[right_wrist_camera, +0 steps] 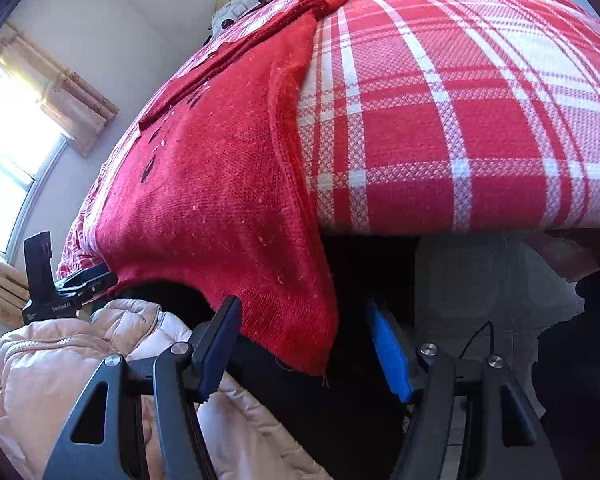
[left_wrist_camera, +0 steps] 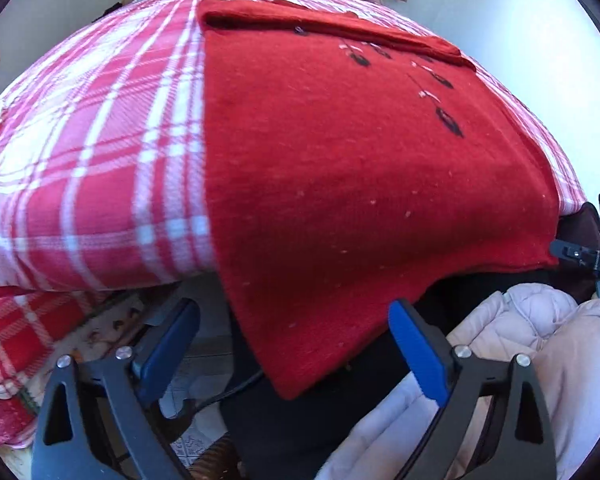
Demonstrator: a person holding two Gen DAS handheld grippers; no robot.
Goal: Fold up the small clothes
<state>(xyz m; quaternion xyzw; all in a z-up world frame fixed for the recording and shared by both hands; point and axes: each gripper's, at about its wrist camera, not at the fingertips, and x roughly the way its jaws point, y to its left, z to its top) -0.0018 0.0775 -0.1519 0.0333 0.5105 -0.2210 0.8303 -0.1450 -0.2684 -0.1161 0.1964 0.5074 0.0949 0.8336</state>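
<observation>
Red sweater (left_wrist_camera: 340,184) overhangs the plaid bed (left_wrist_camera: 92,152); left hand-held gripper (left_wrist_camera: 296,344) and right hand-held gripper (right_wrist_camera: 304,344) gape beneath its corners.

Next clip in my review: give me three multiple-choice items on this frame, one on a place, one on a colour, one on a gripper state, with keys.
1. Where does the red sweater lie?
A. on the plaid bed cover, its hem hanging over the edge
B. on the floor
C. on a chair

2. What colour is the sweater's small embroidery?
A. yellow
B. dark
C. green

3. How is the left gripper?
A. shut on the sweater
B. out of view
C. open

Key: 1 A, the hem droops past the bed edge; 2 B, dark motifs show; 3 C, its fingers stand apart, like the right gripper.
</observation>
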